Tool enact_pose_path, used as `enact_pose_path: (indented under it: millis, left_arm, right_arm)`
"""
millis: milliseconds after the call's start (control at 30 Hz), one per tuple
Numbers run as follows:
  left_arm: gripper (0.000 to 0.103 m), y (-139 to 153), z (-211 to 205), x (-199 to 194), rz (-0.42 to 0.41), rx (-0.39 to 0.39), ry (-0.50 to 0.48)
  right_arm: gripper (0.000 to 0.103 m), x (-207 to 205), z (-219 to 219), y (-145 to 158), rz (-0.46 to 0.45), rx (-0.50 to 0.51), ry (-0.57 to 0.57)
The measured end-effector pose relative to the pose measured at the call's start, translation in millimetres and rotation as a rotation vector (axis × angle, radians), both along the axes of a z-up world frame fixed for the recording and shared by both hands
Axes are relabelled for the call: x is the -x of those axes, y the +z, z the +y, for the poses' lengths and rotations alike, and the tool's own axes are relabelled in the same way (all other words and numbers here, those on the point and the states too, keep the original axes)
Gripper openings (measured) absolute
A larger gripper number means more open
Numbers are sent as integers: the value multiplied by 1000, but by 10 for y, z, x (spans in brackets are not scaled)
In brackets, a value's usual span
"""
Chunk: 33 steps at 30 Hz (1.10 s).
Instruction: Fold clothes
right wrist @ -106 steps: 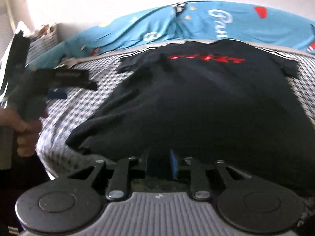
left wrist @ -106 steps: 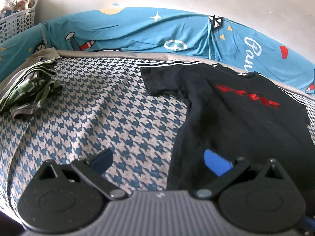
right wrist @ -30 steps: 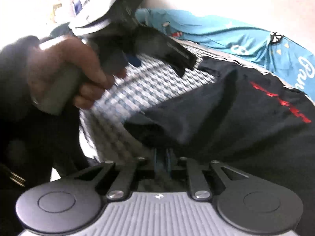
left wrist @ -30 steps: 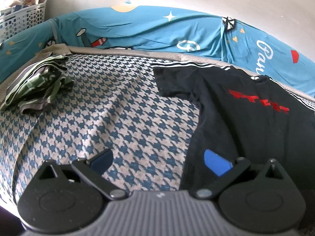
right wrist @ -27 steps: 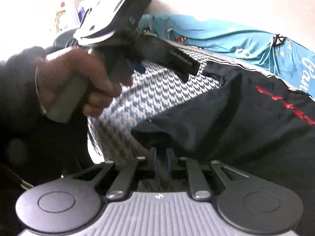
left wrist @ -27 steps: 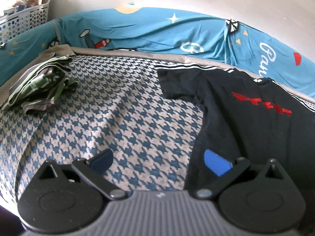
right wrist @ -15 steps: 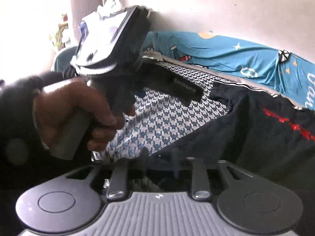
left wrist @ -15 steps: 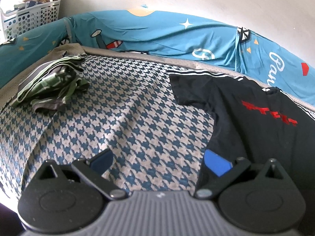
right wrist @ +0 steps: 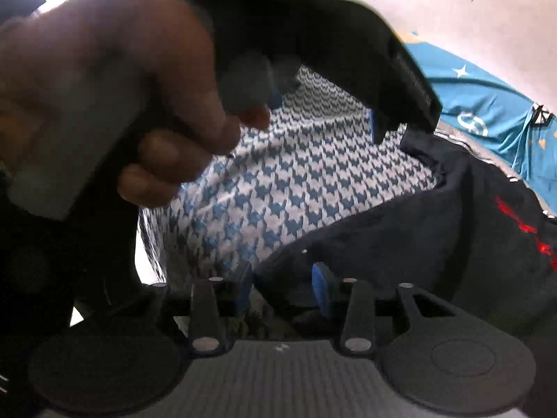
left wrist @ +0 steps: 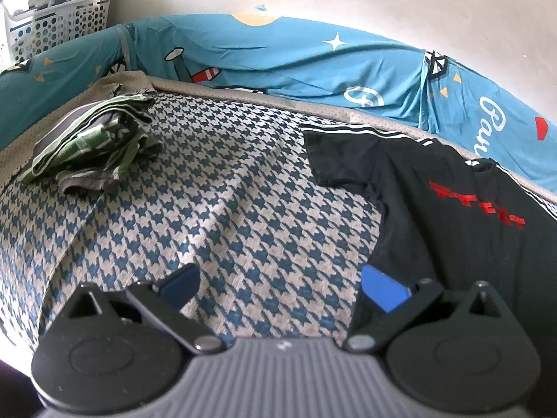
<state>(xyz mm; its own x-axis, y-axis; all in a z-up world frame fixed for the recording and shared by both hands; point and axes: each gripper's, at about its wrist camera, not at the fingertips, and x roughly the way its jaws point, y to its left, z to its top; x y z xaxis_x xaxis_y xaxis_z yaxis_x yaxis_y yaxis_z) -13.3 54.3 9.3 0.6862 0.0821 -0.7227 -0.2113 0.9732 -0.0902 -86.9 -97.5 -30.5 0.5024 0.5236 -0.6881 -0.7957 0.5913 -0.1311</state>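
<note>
A black T-shirt (left wrist: pixel 452 216) with red print lies spread on the right part of the houndstooth bedspread (left wrist: pixel 226 216). My left gripper (left wrist: pixel 282 287) hovers open over the bedspread at the shirt's left edge, with its right pad above the black cloth. In the right wrist view, my right gripper (right wrist: pixel 282 287) is open at the near edge of the bed. The hem corner of the T-shirt (right wrist: pixel 400 244) lies loose between its blue pads. A hand (right wrist: pixel 104 80) holding the other gripper fills the upper left of that view.
A folded pile of green and grey clothes (left wrist: pixel 94 146) lies at the far left of the bed. A teal printed sheet (left wrist: pixel 313 66) runs along the wall behind. A white laundry basket (left wrist: pixel 59 21) stands in the far left corner.
My right gripper was shut on the shirt's hem and has now opened, leaving the cloth loose between the pads. It has also come closer to the hand. The left gripper has drifted left, still open.
</note>
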Motion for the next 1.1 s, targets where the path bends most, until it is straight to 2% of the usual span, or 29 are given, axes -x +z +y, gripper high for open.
enact_pose_path:
  millis: [33, 133, 267, 333, 467, 533, 600, 700, 767, 1100]
  left_arm:
    - [103, 5, 5, 0, -1, 1, 1]
    - [103, 32, 17, 2, -7, 4, 4]
    - [103, 120, 36, -6, -31, -23, 19]
    - [103, 167, 46, -10, -43, -39, 27]
    - [103, 186, -24, -42, -47, -65, 9]
    - [103, 190, -64, -60, -47, -78, -2]
    - [103, 194, -105, -77, -48, -91, -13]
    - [103, 192, -167, -109, -42, -109, -25]
    - [103, 180, -212, -136, -32, -103, -40]
    - [103, 57, -513, -274, 13, -72, -145]
  right_arm:
    - [24, -7, -1, -9, 7, -4, -10]
    - [10, -49, -8, -17, 18, -14, -36]
    - [9, -28, 39, 78, 88, -111, 2]
    - [9, -13, 98, 87, 77, -112, 16]
    - [9, -82, 73, 45, 116, -131, 1]
    - [14, -72, 44, 60, 121, -142, 10]
    - [15, -55, 30, 96, 150, -155, 55]
    - [16, -12, -28, 161, 187, -164, 63]
    - [17, -10, -121, 209, 175, -174, 46]
    - [18, -303, -820, 346, 156, -186, -220]
